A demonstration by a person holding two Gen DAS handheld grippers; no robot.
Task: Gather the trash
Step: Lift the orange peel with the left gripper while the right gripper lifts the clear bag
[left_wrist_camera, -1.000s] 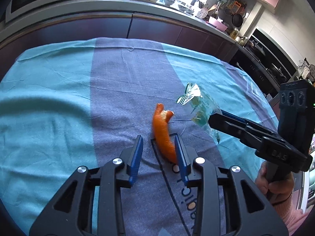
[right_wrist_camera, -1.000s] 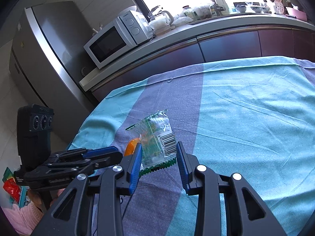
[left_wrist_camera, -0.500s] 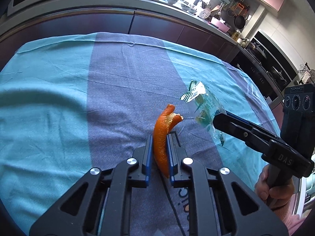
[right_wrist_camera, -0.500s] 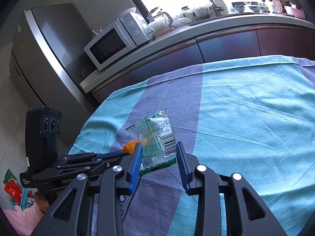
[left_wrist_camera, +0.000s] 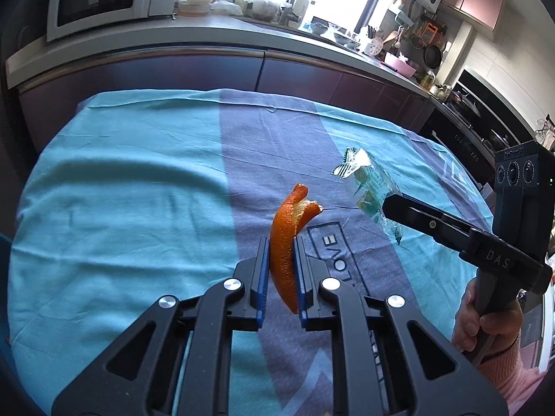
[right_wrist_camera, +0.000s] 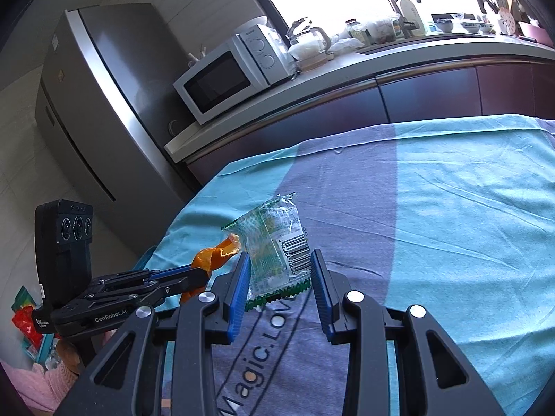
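Note:
A curved strip of orange peel (left_wrist_camera: pixel 291 208) stands upright between the blue pads of my left gripper (left_wrist_camera: pixel 281 242), which is shut on it and holds it above the cloth. The right wrist view shows the same peel (right_wrist_camera: pixel 215 256) at the tip of the left gripper (right_wrist_camera: pixel 204 274). A clear green-printed snack wrapper (right_wrist_camera: pixel 274 232) with a barcode sits between the fingers of my right gripper (right_wrist_camera: pixel 281 260), both pads against its edges. In the left wrist view the wrapper (left_wrist_camera: pixel 364 176) sticks up from the right gripper (left_wrist_camera: pixel 386 204).
A teal and purple cloth (left_wrist_camera: pixel 121 190) covers the table. Dark cabinets and a counter with a microwave (right_wrist_camera: pixel 225 76) run along the far side, beside a steel fridge (right_wrist_camera: pixel 97 104). Colourful packets (right_wrist_camera: pixel 24 319) lie low at the left. A hand (left_wrist_camera: pixel 485 319) grips the right handle.
The left jaws closed on the orange peel and raised it off the cloth. The right gripper kept the wrapper and shifted slightly.

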